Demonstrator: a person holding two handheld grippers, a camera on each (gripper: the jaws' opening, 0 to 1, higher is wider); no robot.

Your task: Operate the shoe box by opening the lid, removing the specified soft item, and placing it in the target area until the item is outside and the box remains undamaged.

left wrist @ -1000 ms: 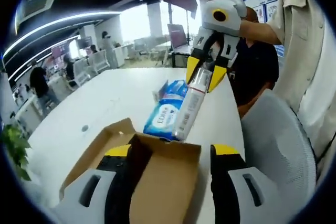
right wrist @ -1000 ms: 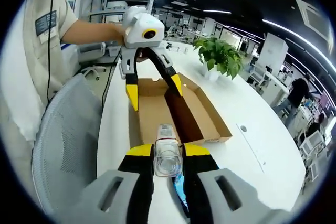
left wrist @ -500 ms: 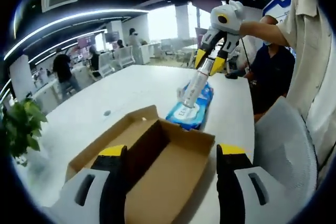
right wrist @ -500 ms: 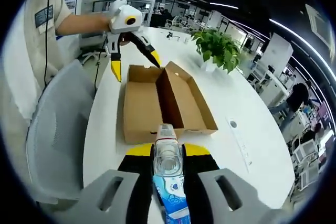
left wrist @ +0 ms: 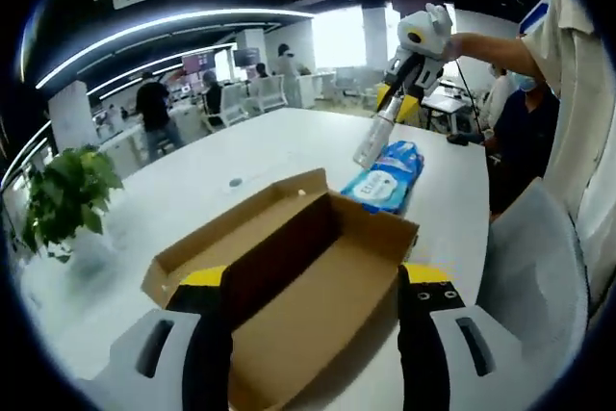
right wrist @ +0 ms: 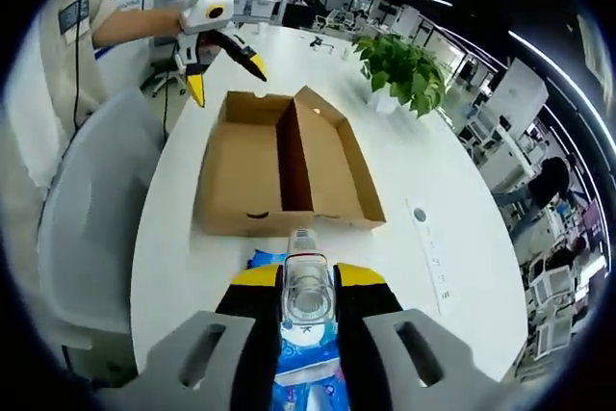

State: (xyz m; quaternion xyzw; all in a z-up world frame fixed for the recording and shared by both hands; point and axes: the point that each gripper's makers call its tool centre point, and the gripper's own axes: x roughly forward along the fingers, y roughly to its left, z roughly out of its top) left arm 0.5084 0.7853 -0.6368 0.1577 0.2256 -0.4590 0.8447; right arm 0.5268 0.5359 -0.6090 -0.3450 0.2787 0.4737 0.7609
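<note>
While the cardboard shoe box lies open on the white desk, blue wet-wipes pack just beside its short end, right tongs clamped on a clear bottle above the pack, left tongs apart over the box, potted plant beyond it

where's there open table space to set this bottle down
Bare white table lies between the open shoe box and the potted plant, and past the round table port. It is crowded under the right gripper, where the blue wipes pack lies.
</note>
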